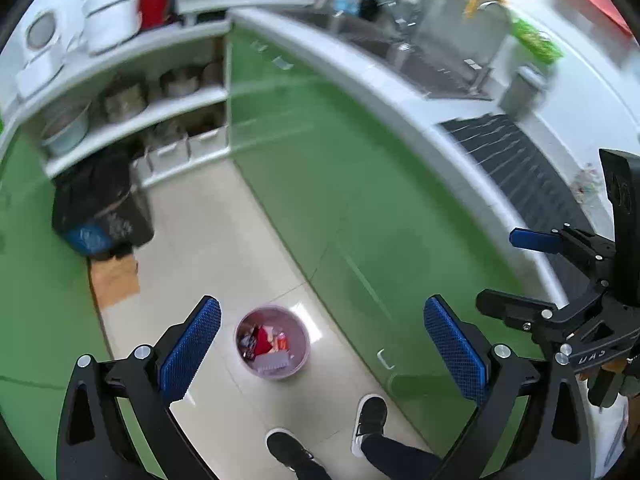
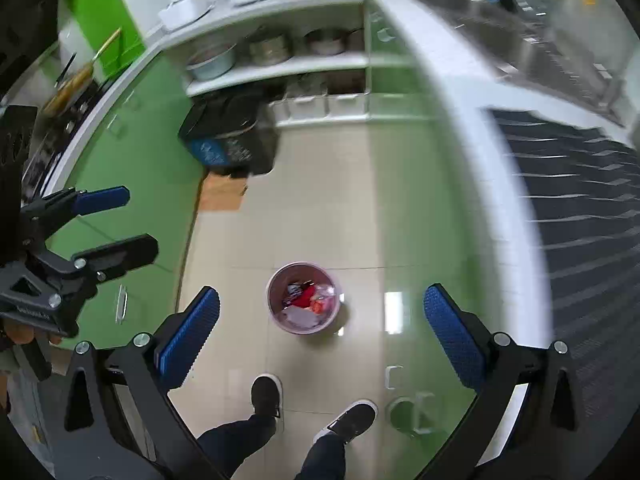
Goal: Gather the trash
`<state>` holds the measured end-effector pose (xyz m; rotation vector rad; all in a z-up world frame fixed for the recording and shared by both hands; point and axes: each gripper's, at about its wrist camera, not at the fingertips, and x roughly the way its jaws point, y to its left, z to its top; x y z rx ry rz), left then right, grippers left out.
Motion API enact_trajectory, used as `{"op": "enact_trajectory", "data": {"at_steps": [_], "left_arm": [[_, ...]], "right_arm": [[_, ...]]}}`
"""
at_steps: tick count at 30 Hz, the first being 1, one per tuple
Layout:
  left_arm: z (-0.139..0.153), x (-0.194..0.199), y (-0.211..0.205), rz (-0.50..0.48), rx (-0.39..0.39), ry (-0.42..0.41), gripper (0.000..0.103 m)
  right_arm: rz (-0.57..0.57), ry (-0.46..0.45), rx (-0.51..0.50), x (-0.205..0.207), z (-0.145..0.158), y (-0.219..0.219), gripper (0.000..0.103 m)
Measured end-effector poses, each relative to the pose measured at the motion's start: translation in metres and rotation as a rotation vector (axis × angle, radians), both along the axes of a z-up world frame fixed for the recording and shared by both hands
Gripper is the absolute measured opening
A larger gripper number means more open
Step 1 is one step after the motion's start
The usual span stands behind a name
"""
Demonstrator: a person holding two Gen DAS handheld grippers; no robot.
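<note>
Both grippers hang empty above the kitchen floor: my left gripper (image 1: 322, 354) has its blue pads spread wide with nothing between them, and my right gripper (image 2: 322, 340) is parted just as far and carries nothing. Each also shows at the edge of the other's view, jaws apart there too.

Below and ahead of both tools, on the pale tiled floor (image 2: 320, 208), stands the small pink waste bin (image 1: 273, 342), upright and near my shoes (image 2: 267, 396). Seen from the left wrist it sits between the two pads but well below them; the right wrist view shows the same bin (image 2: 304, 298) centred between its fingers, also far beneath. It stands close to the green cabinet front (image 1: 320, 184) under the white counter (image 1: 400, 92).

Inside lies a loose heap of trash (image 1: 264, 344): red, white and pinkish scraps, probably wrappers and paper, though motion blur keeps me from naming pieces. I judge the bin to be light thin plastic, stiff enough at the rim yet liable to flex or tip if squeezed on one side. The rim looks like the best place to pinch, one pad inside and one outside, and kept level so the light, crumply contents do not spill.
</note>
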<state>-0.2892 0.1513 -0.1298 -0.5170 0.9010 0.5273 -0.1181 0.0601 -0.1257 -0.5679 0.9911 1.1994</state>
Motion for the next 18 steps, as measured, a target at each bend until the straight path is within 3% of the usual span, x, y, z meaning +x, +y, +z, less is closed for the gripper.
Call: {"op": "enact_trajectory", "data": {"at_steps": [8, 18], "left_arm": [[0.069, 0.059, -0.034, -0.120, 0.043, -0.057, 0.097], [0.102, 0.136, -0.085, -0.230, 0.080, -0.079, 0.097]], "right_arm": [[-0.182, -0.051, 0.048, 0.069, 0.065, -0.080, 0.100], [-0.303, -0.105, 0.090, 0.134, 0.097, -0.162, 0.100]]}}
